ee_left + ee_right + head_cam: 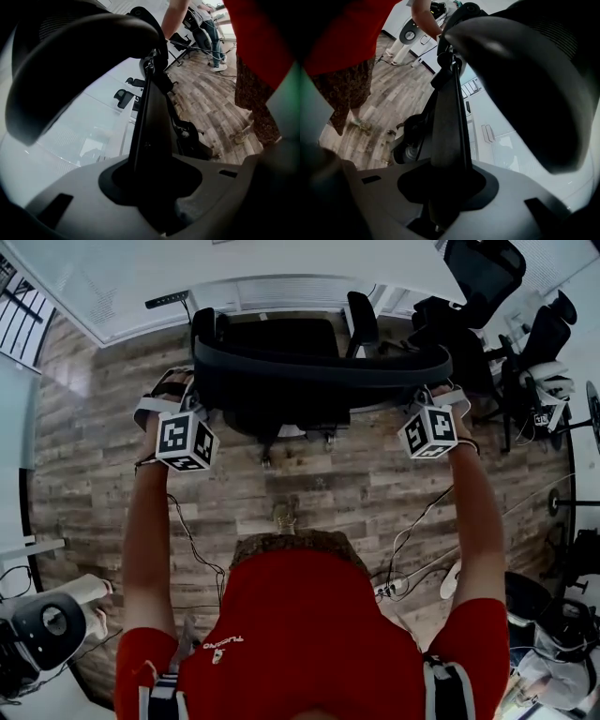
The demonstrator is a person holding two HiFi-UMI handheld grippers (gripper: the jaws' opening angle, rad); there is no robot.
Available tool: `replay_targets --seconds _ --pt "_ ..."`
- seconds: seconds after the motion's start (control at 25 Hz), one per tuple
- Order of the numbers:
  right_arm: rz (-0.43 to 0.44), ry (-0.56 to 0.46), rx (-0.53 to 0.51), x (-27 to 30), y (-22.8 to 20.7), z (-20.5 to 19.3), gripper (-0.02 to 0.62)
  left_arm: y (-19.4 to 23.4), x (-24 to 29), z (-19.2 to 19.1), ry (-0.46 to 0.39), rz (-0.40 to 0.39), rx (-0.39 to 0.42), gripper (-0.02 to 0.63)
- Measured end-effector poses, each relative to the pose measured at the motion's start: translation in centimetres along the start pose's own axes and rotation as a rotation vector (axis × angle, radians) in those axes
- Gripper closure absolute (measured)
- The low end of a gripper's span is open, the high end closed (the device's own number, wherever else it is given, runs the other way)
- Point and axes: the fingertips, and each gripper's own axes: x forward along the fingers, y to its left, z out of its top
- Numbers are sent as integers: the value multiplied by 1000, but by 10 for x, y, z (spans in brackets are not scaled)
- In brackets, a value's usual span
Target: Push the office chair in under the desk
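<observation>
The left gripper [187, 413] and right gripper [433, 409] are both squeezed shut, with their tips pressed on the back of the office chair [319, 367], which stands close in front of the desk [281, 282]. If one side pushes harder, I think the chair could turn and its arms could bump the desk, or the tips could slip off. The cables [192, 549] lie on the floor behind, and the other chairs [487, 277] stand off to the right.

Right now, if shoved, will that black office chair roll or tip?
Likely rolls: the black office chair sits on casters on plank floor. It might swivel, but the left claw and right claw grip both backrest ends, probably steadying it.
</observation>
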Motion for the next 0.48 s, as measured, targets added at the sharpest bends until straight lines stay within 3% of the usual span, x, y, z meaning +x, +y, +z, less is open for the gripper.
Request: replay_targets --seconds 0.48 --pt "23 20 11 84 -64 -25 471 68 69 -47 7 -7 -5 472"
